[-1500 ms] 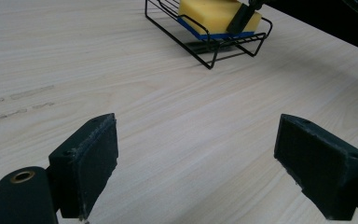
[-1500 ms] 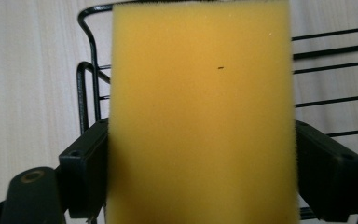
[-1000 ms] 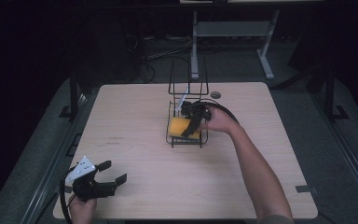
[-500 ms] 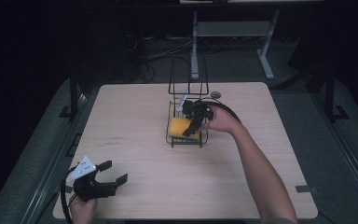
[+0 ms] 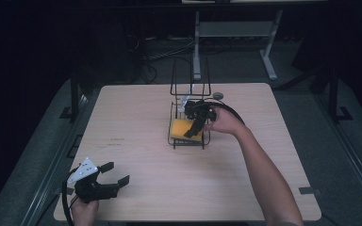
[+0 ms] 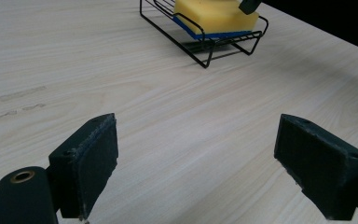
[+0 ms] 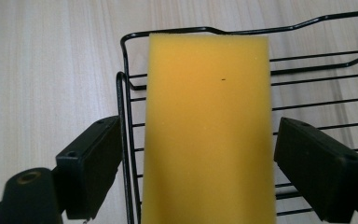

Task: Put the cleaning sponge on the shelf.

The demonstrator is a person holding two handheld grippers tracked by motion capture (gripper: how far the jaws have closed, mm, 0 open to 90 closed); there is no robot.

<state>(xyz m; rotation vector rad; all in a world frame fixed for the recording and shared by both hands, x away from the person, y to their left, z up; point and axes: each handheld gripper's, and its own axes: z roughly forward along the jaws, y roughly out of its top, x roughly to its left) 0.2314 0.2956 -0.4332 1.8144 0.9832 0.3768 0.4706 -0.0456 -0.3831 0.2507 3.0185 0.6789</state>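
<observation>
A black wire rack (image 5: 188,136) is seen near the far middle of the tabletop (image 5: 141,122), and it is taken as the landmark. Wide bare wood is left on every side of the rack: toward the near edge, toward the left edge and toward the right edge. Less room is left behind the rack, where a tall wire frame (image 5: 190,77) is raised at its back and a small round dark disc (image 5: 218,95) is seen just right of that frame, close to the far edge.

A yellow sponge (image 7: 208,130) with a blue underside is laid flat in the rack, its long side run along the rack's wires. In the left gripper view the sponge (image 6: 214,16) is seen to fill most of the rack's bed, the blue layer shown along its lower edge.

The right gripper (image 5: 194,123) is held over the rack, directly above the sponge. In the right gripper view its 2 jaws are spread, 1 on each long side of the sponge, with a gap left on both sides, so the sponge is not pinched.

The left gripper (image 5: 113,175) is held well away from the rack, near the front left corner of the tabletop, with its jaws spread wide over bare wood.
</observation>
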